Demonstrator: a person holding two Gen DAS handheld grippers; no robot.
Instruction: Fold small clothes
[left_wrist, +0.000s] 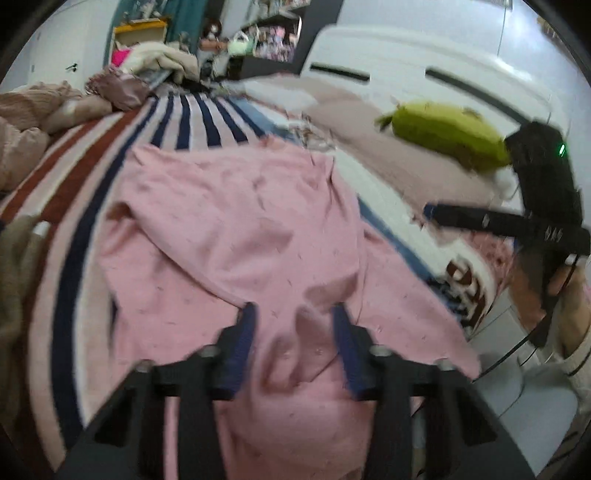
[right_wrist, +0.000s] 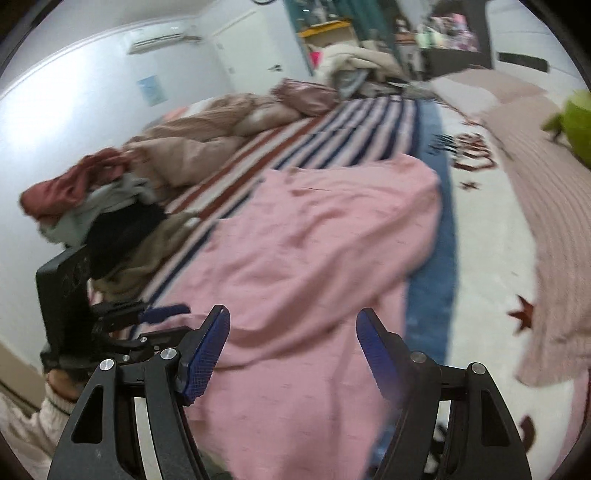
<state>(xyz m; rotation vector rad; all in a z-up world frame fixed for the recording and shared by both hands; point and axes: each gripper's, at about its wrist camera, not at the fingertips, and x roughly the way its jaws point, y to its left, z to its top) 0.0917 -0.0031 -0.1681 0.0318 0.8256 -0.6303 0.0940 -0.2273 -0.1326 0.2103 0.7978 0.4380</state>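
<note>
Jaws of both grippers parted over one pink garment, nothing clamped.

Left gripper: jaws narrowly parted, a raised pleat of the pink garment seen between them, pads not judged pressed. Right gripper: jaws wide, empty, above the cloth. Garment: one, spread rumpled on the striped bedcover. Step judged: taking hold for a fold; next move calls for closing on the near hem and carrying it across. Also counted: one pile of unfolded clothes, one green cushion.
</note>
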